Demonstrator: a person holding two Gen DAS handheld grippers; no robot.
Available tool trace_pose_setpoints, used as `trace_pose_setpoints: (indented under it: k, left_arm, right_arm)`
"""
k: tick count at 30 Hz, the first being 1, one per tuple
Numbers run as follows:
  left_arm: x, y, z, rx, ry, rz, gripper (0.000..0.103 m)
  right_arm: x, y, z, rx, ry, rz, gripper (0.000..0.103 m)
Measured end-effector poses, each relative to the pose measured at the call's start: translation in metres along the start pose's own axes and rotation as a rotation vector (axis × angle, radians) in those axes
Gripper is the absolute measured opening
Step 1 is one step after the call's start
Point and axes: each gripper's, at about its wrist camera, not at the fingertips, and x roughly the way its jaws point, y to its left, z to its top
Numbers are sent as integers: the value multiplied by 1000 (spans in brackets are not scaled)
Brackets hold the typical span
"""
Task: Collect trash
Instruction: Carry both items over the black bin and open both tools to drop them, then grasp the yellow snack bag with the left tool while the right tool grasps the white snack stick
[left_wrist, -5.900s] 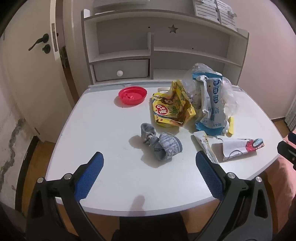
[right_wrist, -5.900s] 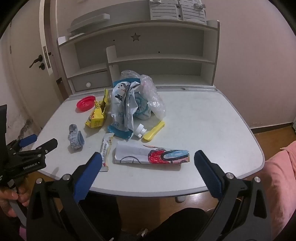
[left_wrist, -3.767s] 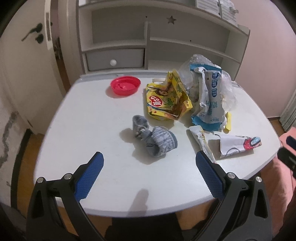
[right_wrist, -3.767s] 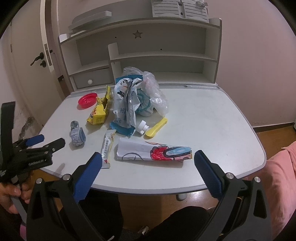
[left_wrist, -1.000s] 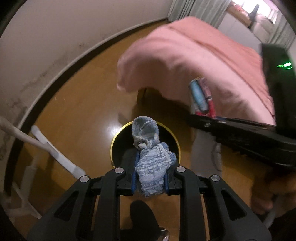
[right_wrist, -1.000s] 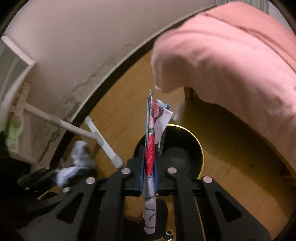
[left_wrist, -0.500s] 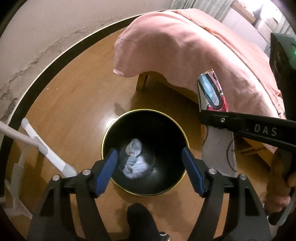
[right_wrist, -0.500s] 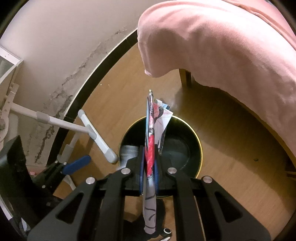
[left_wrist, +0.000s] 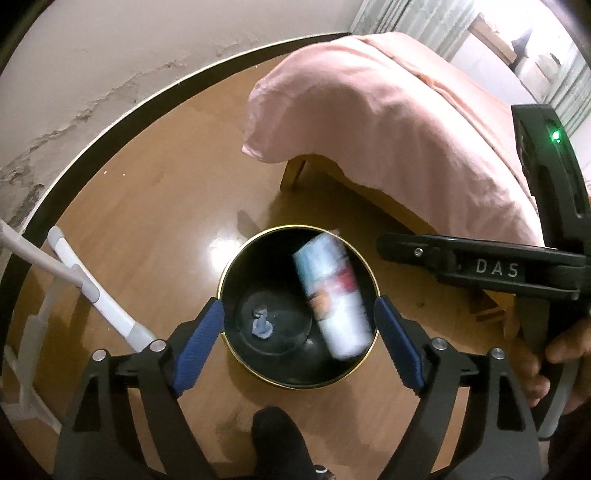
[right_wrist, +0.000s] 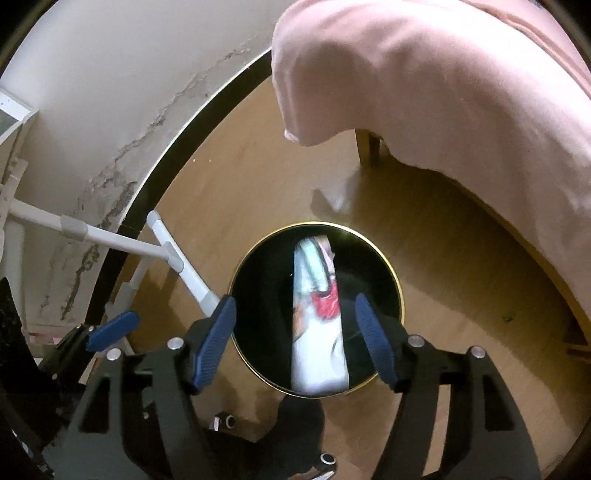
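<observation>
A black bin (left_wrist: 236, 254) with a gold rim stands on the wooden floor right below both grippers. On its bottom lies a grey-blue sock (left_wrist: 261, 325). A white paper wrapper (left_wrist: 332, 295) with red and blue print drops into the bin, blurred. My left gripper (left_wrist: 297, 306) hangs over the bin with its jaws opening and nothing between them. The jaws of my right gripper (right_wrist: 294, 306) are opening too. The wrapper (right_wrist: 317, 325) falls free between them, and neither pad touches it. One of the left gripper's blue fingers (right_wrist: 110, 330) shows at the lower left.
A bed with a pink cover (left_wrist: 388, 110) and a wooden leg (left_wrist: 293, 173) stands close behind the bin (right_wrist: 391, 273). White desk legs (left_wrist: 92, 288) slant along the left by a cracked wall. A hand (left_wrist: 554, 354) holds the right gripper; a dark foot (left_wrist: 277, 435) is below.
The left gripper opened and the sock fell to the bin's bottom. Then the right gripper opened and let the wrapper go. Both grippers sank toward the bin.
</observation>
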Motion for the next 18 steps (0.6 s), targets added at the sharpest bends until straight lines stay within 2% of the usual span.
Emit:
trace_pose_setpoints:
  k: [5,8,11,14,18]
  left_arm:
    - [-30,-9,4,11,-37,-13,82]
    - [-64,-21,7,49,-72,-9,85]
    - [-113,-33,9,102,-101,7,85]
    - [-177,-34,8,129,-153,57,89]
    - [-273,2,-13,97,-236,129,92]
  right_arm:
    - [-30,2,-3,5,-40,-16,66]
    - [-63,7,-9,-2,-81,-31,67]
    - [-107,21,-19,-17,-148,-40,71]
    - [-157,53,-29,-66,-229,-42,74]
    - [-204,116,-41,-161,-308,-2,76]
